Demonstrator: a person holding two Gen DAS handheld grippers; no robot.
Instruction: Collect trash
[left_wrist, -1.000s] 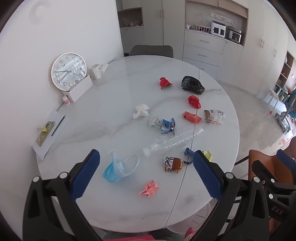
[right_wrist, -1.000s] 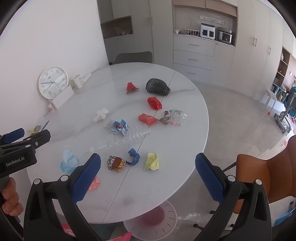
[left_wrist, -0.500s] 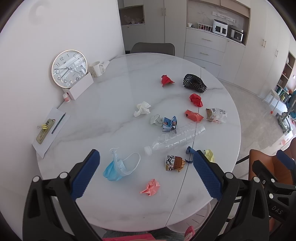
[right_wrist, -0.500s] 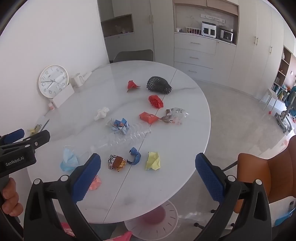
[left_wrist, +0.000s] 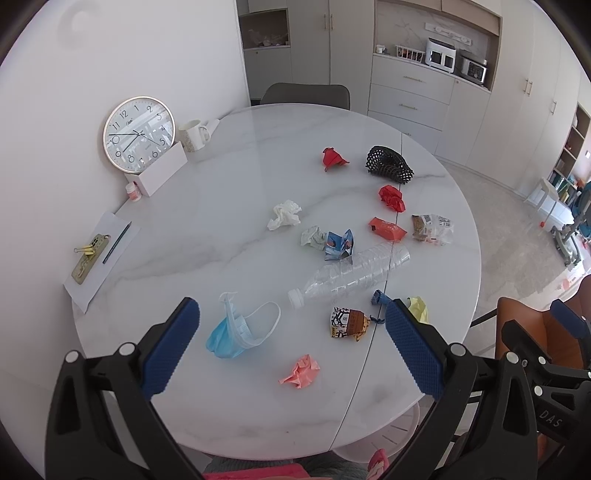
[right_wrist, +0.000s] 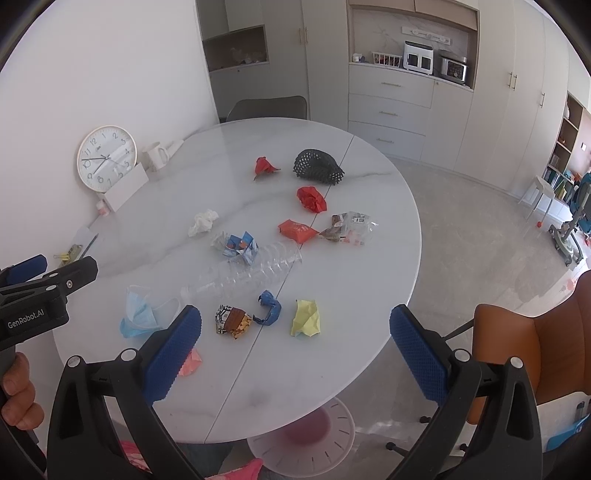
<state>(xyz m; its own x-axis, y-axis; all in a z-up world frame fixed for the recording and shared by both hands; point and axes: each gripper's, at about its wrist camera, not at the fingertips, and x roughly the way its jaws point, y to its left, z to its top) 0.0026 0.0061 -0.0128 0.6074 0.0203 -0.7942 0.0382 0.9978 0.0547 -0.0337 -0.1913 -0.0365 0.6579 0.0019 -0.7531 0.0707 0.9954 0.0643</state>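
We hold both grippers, left gripper (left_wrist: 291, 347) and right gripper (right_wrist: 295, 343), spread wide and empty; the pink paper wad (left_wrist: 301, 371), nearer us than the bottle (left_wrist: 351, 277), lies closest to our left.

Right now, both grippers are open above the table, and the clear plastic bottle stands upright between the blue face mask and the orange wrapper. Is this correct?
Not quite: the clear plastic bottle lies on its side, as the left wrist view shows. Both grippers, left and right, are open.
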